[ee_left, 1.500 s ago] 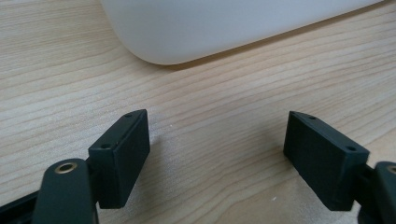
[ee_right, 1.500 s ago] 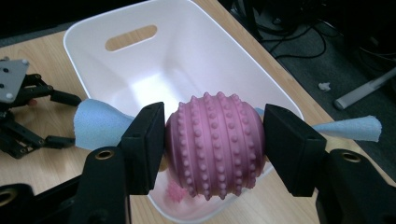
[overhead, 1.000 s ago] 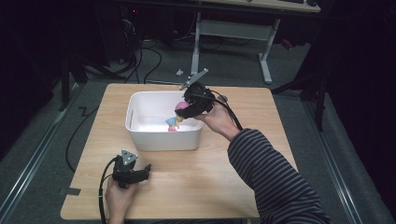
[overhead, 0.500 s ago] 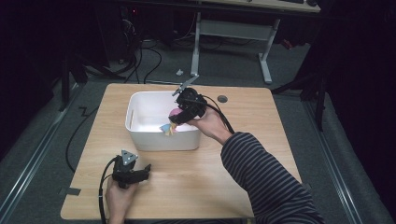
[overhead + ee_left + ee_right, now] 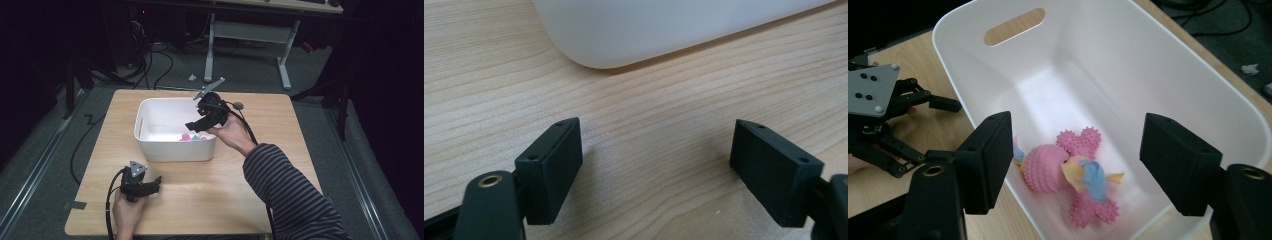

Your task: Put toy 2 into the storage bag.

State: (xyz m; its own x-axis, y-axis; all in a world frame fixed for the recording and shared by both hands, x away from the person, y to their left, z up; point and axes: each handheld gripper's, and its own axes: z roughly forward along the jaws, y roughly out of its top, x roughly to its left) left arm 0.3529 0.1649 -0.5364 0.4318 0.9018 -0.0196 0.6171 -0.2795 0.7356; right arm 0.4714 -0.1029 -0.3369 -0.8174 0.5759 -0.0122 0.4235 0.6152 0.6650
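A light wooden table carries a white plastic tub, which stands left of the middle, nearer the far edge than the near one. The tub has rounded corners and an oval handle slot in one end wall. Inside it, at the near right corner, lies a pink knobbly toy with yellow and blue strips around its middle. Around the table are grey carpet, black cables and a white desk frame.

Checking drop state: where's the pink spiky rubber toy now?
The pink spiky rubber toy lies on the floor of the white plastic bin, near its right end, just below the open right gripper in the high view.
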